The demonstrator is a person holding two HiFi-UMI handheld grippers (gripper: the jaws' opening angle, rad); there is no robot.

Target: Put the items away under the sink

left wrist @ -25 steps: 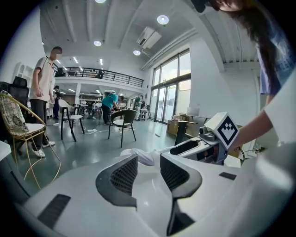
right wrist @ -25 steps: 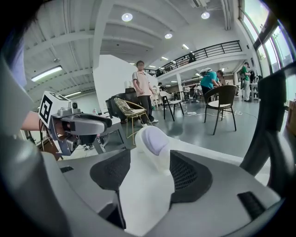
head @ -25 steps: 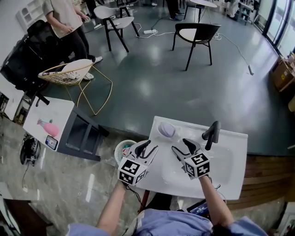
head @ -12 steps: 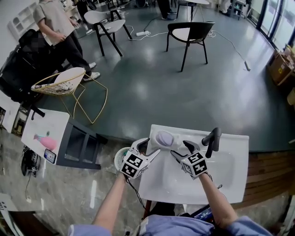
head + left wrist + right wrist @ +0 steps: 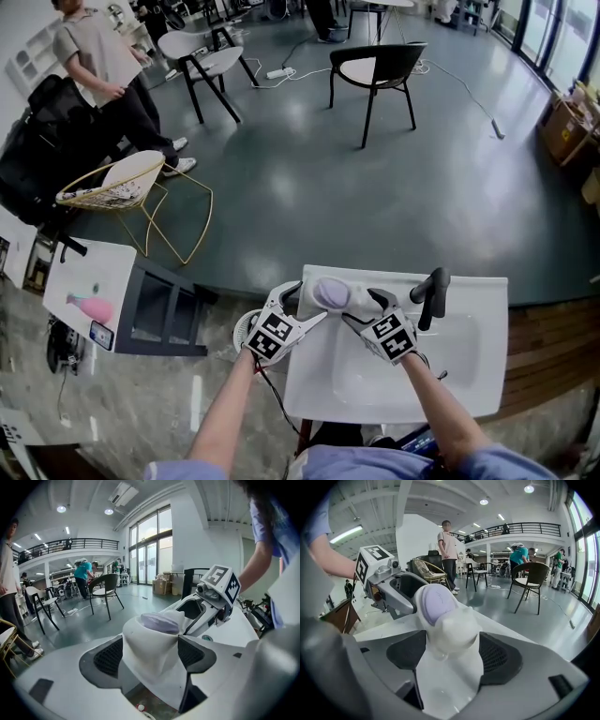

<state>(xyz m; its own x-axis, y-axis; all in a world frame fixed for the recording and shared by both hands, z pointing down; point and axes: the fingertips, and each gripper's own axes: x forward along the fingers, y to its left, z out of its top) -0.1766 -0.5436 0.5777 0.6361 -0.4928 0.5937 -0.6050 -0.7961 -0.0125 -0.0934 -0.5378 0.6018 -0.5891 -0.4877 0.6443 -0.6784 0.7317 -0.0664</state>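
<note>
one sink (image 5: 469, 361): one purple-topped item (image 5: 330, 292), possibly soap, one black faucet (image 5: 429, 296).

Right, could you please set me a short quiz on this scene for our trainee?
1. True or false: the lilac-topped item sits on the sink's edge, outside the basin.
2. Which is nearer the black tap: the left gripper or the right gripper?
3. Fill in: both grippers' jaws are ____.
Key: 1 true; 2 right gripper; 3 open, having just been opening, with the item between each pair.

White sink (image 5: 473, 314) — 1 lilac-topped item (image 5: 330, 292) on its rim
</note>
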